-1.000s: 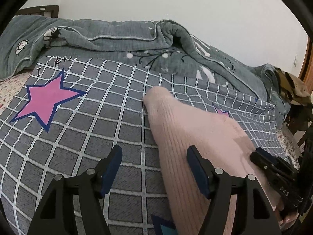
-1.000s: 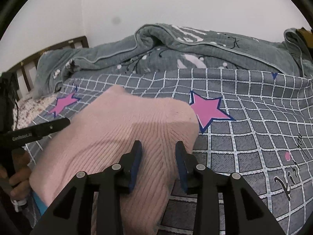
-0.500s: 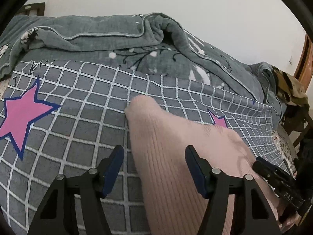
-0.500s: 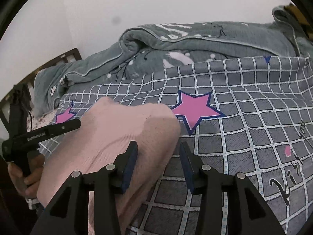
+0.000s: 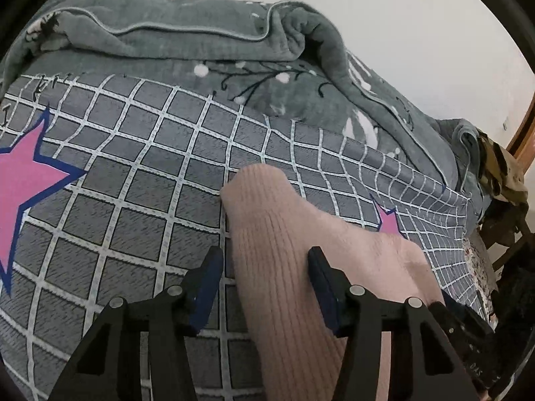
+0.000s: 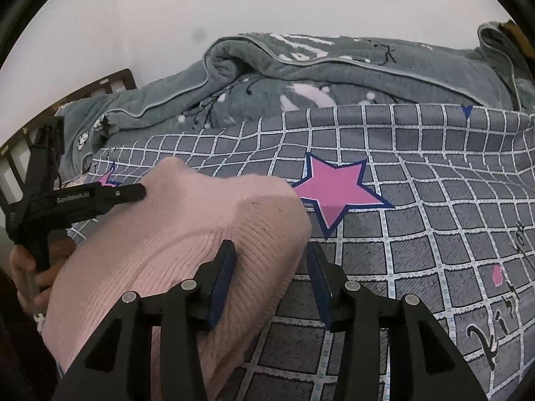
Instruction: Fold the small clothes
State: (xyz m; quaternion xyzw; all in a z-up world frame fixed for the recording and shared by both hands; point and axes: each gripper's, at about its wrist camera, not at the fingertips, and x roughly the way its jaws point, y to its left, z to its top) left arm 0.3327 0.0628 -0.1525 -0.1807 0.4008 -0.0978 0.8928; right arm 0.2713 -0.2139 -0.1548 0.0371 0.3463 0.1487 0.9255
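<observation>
A pink ribbed knit garment [image 5: 284,240] lies folded on a grey checked sheet [image 5: 140,200] with pink stars. My left gripper [image 5: 264,280] is open, its fingers astride the garment's left folded edge. In the right wrist view the garment [image 6: 187,234] fills the lower left. My right gripper [image 6: 271,277] is open, its left finger over the garment's right corner and its right finger over the sheet. The left gripper [image 6: 80,197], held in a hand, shows at the left of that view.
A rumpled grey-green blanket [image 5: 234,53] lies along the far side of the bed against a white wall. A dark wooden headboard [image 6: 100,83] stands far left in the right wrist view. A camouflage cloth [image 5: 501,173] and a wooden door frame [image 5: 521,127] are at the right.
Both grippers have moved forward over the garment toward its far edge. The right gripper's jaws have opened wider. The garment lies lower and flatter on the sheet.
</observation>
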